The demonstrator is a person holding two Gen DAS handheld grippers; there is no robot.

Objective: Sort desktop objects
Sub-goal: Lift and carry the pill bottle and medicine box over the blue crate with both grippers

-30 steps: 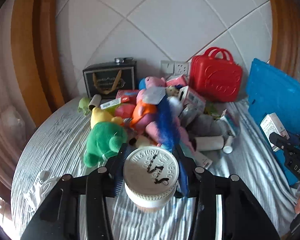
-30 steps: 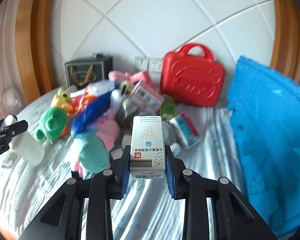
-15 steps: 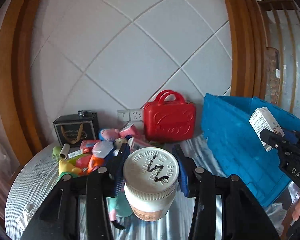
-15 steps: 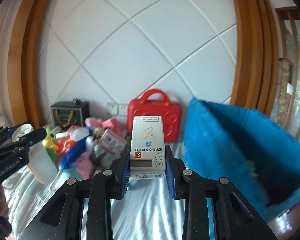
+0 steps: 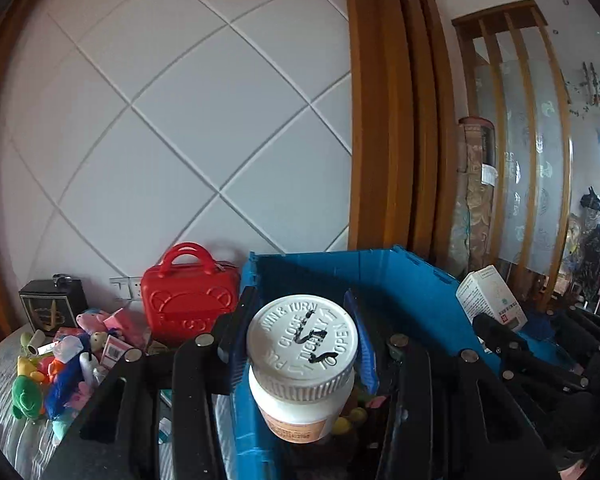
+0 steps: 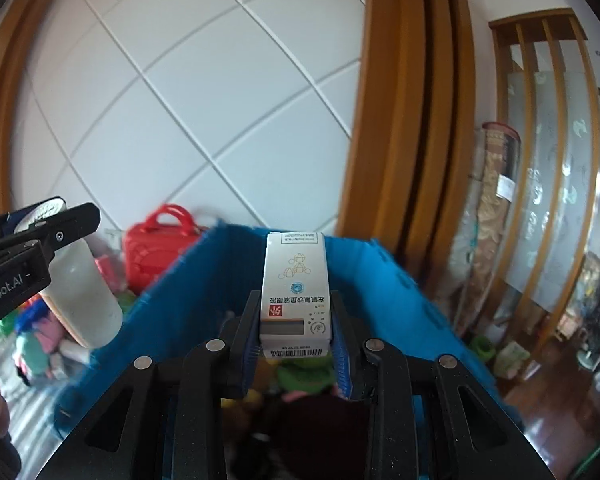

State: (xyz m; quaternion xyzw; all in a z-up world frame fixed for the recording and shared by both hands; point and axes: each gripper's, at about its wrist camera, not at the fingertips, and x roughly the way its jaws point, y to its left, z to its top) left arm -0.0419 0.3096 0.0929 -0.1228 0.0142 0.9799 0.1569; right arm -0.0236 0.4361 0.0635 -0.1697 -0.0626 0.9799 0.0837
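Over the blue crate (image 5: 400, 276) now, a white-capped pill bottle (image 5: 302, 364) is pinched in the left gripper (image 5: 296, 350) jaws and a medicine box (image 6: 296, 292) in the right gripper (image 6: 296, 338) jaws. A second ago both were carried above the toy pile (image 5: 60, 364) on the bench, so dropping looks next.

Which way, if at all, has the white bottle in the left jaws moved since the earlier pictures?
Yes. The white bottle has left the toy pile and travelled right, past the red case; it now hangs over the blue crate.
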